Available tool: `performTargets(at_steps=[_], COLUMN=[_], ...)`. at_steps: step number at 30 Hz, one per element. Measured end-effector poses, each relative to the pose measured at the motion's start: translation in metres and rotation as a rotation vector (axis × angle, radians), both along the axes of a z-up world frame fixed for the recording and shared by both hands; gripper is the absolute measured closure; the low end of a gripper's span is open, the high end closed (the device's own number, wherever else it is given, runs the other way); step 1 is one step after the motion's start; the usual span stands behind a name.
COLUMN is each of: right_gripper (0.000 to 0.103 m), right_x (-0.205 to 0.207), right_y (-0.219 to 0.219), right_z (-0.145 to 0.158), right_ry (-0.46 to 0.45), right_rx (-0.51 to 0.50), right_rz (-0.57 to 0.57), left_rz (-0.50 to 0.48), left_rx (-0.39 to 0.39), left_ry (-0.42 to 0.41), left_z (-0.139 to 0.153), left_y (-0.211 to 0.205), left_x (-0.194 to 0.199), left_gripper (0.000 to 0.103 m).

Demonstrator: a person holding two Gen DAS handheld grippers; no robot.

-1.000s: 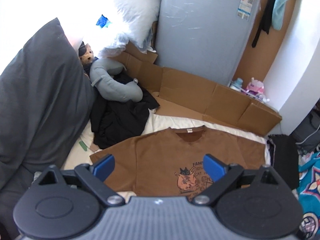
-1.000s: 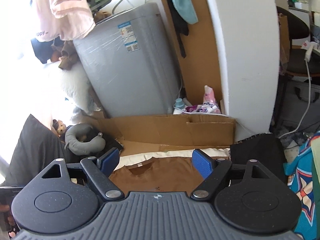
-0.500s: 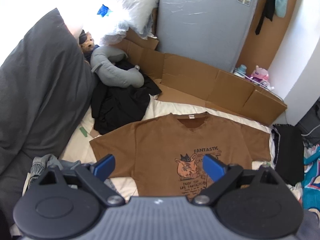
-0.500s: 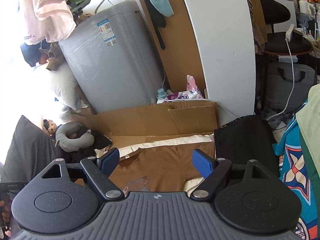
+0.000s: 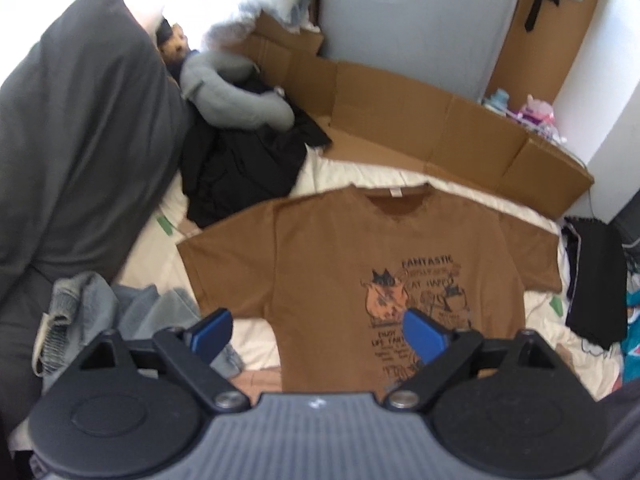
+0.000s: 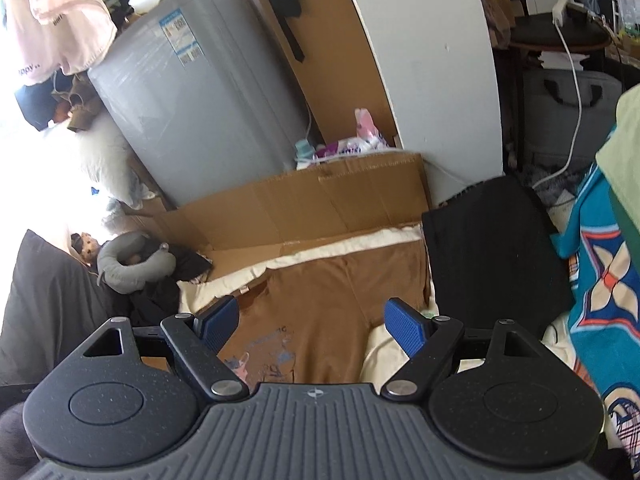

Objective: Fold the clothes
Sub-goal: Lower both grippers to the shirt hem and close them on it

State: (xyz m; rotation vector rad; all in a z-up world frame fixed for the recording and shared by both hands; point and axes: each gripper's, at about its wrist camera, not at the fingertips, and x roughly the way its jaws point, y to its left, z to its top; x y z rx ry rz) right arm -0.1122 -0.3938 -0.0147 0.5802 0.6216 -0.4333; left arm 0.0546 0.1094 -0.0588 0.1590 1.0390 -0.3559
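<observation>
**Approach to the spread shirt, before the first fold**

A brown T-shirt (image 5: 344,264) is shown laid flat, print up, on the cream bed sheet (image 5: 360,172). The left tool (image 5: 316,330) and right tool (image 6: 314,326) are held above it, jaws apart and empty. A hem or sleeve edge is judged to need pinching next.

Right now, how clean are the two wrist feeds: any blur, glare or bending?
Left wrist view: motion-softened, brown T-shirt print barely legible, window corner blown out white, edges bowed by the fisheye. Right wrist view: sharper, left side washed out by daylight, white wall curves; both claws crisp.
</observation>
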Motion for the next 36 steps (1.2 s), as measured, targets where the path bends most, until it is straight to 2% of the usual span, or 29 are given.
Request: performTargets(at_steps=[7,11,15,20,26,32,36], right_gripper=[0.019,0.02,0.025,0.029,0.035,0.036,0.037], right_x=[0.004,0.013,0.029,0.047,0.062,0.071,0.075], right_y=[0.006,0.01,0.013,0.017,0.014,0.012,0.015], right_z=[-0.04,-0.074,-0.116,-0.16,-0.206,-0.246,-0.267], right_ry=[0.071,0.127,0.186,0.213,0.26,0.307,0.336], right_rx=[0.009,0.012,0.076,0.157,0.209,0.243,0.247], right_rz=[0.041,0.068,0.077,0.099,0.111,0.118,0.127], left_rz=[0.001,0.002,-0.003,-0.012,0.002,-0.009,0.02], left_rx=[-0.016,-0.013,-0.015,0.004,-0.001,0.02,0.015], left_ry=[0.05,0.072,0.114,0.171,0.213,0.258,0.302], left_z=[-0.042,-0.068,-0.098,-0.135,-0.17,-0.202,-0.227], left_y=[0.004,0.007,0.01,0.011,0.015,0.016,0.023], left_x=[-0.007,-0.011,-0.014,-0.019,-0.026,-0.039,-0.043], left_gripper=[0.015,0.016,0.017,0.022,0.024,0.027,0.032])
